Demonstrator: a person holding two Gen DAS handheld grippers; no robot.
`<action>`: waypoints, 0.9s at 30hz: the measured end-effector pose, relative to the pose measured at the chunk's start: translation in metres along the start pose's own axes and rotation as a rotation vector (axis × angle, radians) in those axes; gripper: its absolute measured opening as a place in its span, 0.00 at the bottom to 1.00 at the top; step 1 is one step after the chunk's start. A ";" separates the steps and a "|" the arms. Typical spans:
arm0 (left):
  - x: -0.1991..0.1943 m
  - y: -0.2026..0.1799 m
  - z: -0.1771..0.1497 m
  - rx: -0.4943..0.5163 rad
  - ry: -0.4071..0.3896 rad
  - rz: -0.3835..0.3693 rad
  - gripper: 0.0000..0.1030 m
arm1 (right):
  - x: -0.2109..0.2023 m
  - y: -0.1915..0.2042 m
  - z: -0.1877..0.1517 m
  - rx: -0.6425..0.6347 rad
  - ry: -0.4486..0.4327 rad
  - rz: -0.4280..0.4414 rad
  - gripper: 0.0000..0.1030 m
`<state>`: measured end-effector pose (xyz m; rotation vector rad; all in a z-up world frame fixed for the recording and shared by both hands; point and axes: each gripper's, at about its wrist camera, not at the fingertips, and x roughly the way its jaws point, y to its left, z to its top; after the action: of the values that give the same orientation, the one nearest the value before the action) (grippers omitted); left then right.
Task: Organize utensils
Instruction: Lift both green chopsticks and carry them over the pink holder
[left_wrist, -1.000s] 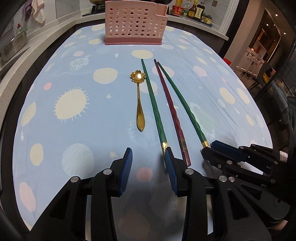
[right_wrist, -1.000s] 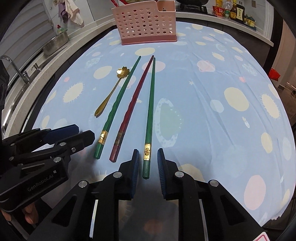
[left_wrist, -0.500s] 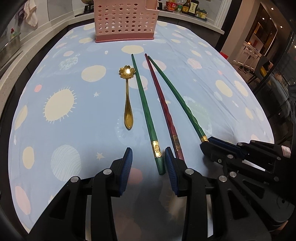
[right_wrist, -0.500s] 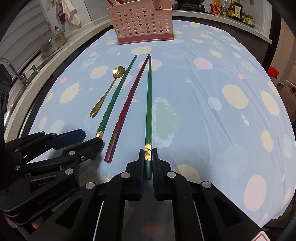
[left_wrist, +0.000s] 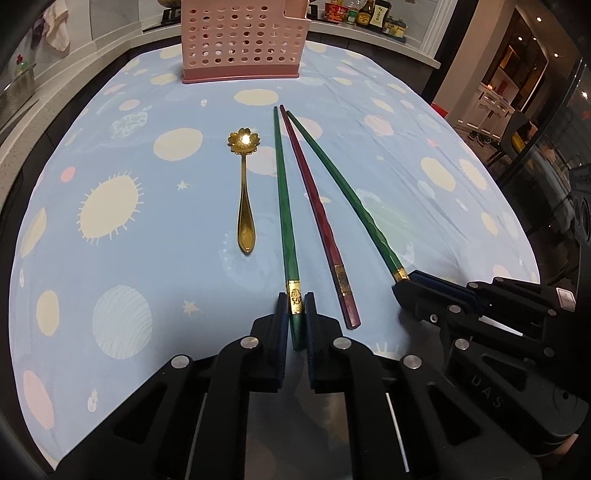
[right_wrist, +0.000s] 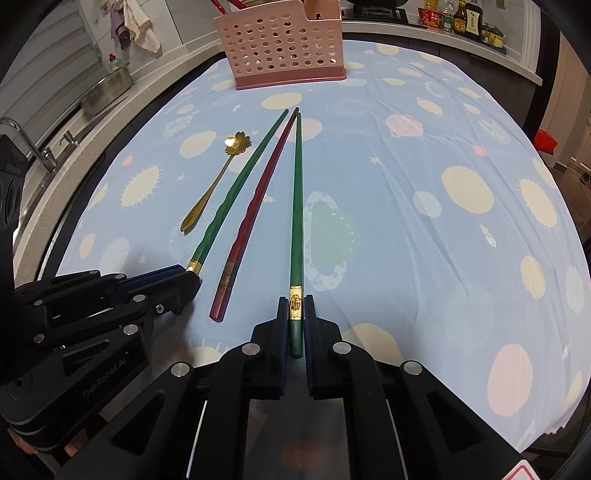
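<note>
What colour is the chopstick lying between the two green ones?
Dark red chopstick, clearest in the left wrist view.

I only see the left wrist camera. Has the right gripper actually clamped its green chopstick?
Observer: Yes. The right wrist view shows the right gripper shut on the right-hand green chopstick, with the pads at its gold band.
Operator: Anything in the pink holder? Its top is cut off for me.
Observer: Red utensils stick out of the pink holder at its left end.
Operator: What's beyond the table's left edge?
Observer: A faucet stands there.
</note>
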<state>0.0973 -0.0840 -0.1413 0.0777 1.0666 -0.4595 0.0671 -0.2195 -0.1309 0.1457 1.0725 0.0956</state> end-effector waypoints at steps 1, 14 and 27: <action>-0.002 0.001 0.000 -0.004 -0.003 0.000 0.07 | -0.001 -0.001 0.000 0.003 -0.002 0.000 0.07; -0.057 0.013 0.015 -0.049 -0.125 0.010 0.07 | -0.051 -0.009 0.015 0.053 -0.126 0.027 0.07; -0.121 0.027 0.072 -0.081 -0.320 0.017 0.07 | -0.119 -0.026 0.078 0.097 -0.347 0.034 0.07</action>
<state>0.1190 -0.0406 -0.0066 -0.0576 0.7684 -0.3975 0.0793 -0.2684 0.0045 0.2586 0.7286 0.0467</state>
